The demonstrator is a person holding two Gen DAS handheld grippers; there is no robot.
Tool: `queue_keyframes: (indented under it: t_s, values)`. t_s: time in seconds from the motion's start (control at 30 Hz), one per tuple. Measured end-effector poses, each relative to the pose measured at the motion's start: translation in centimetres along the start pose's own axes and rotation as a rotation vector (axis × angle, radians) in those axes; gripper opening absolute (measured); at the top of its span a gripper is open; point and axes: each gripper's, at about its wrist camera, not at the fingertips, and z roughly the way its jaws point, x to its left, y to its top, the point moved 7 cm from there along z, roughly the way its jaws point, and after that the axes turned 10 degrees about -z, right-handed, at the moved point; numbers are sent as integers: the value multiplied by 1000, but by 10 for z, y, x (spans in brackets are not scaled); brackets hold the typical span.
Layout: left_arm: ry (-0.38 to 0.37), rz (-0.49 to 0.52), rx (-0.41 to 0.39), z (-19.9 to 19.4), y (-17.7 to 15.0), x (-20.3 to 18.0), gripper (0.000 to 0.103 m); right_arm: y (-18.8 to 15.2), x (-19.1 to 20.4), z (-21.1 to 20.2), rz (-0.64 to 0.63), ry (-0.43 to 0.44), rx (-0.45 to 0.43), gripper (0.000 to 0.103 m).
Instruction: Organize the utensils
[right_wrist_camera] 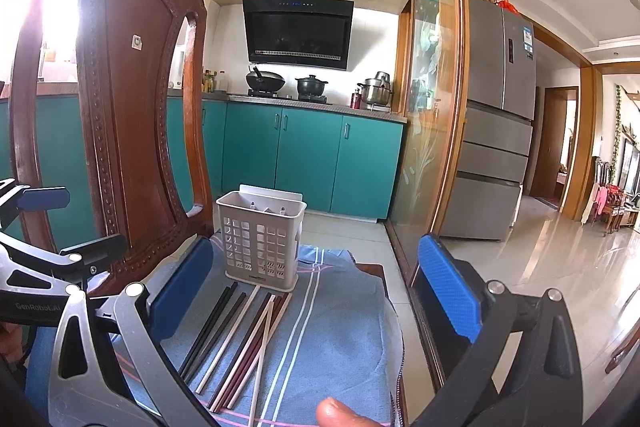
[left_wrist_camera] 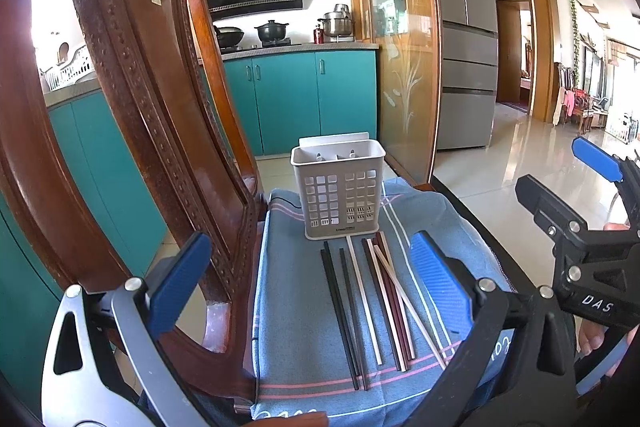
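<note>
Left tool (left_wrist_camera: 308, 283) and right tool (right_wrist_camera: 316, 291) both spread wide, holding nothing, chopsticks (left_wrist_camera: 372, 303) beside upright holder (left_wrist_camera: 340, 195)

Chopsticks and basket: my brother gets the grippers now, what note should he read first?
Left gripper: open, empty, above the chopsticks.
Right gripper: open, empty, beside it.
Chopsticks: black, cream and dark red ones lie loose on the blue cloth on the chair seat, just in front of the basket.
Basket: stands upright at the far end of the cloth; no chopsticks visible inside.
Done: nothing sorted yet.
Left: probably pick up the chopsticks and stand them in the basket.
</note>
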Motion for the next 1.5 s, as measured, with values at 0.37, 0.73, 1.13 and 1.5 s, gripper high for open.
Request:
queue_keyframes:
  t_s: [0.37, 0.73, 1.13, 1.5]
  values:
    - [9, -1, 2, 2, 1, 2, 99, 0, 0, 1, -5, 0, -1, 101]
    - [9, 2, 6, 3, 2, 2, 99, 0, 0, 2, -4, 0, 0, 101]
    - [9, 6, 11, 4, -1, 0, 99, 0, -1, 3, -3, -2, 2, 101]
    - [8, 4, 22, 6, -4, -1, 99, -1, -1, 3, -5, -2, 6, 101]
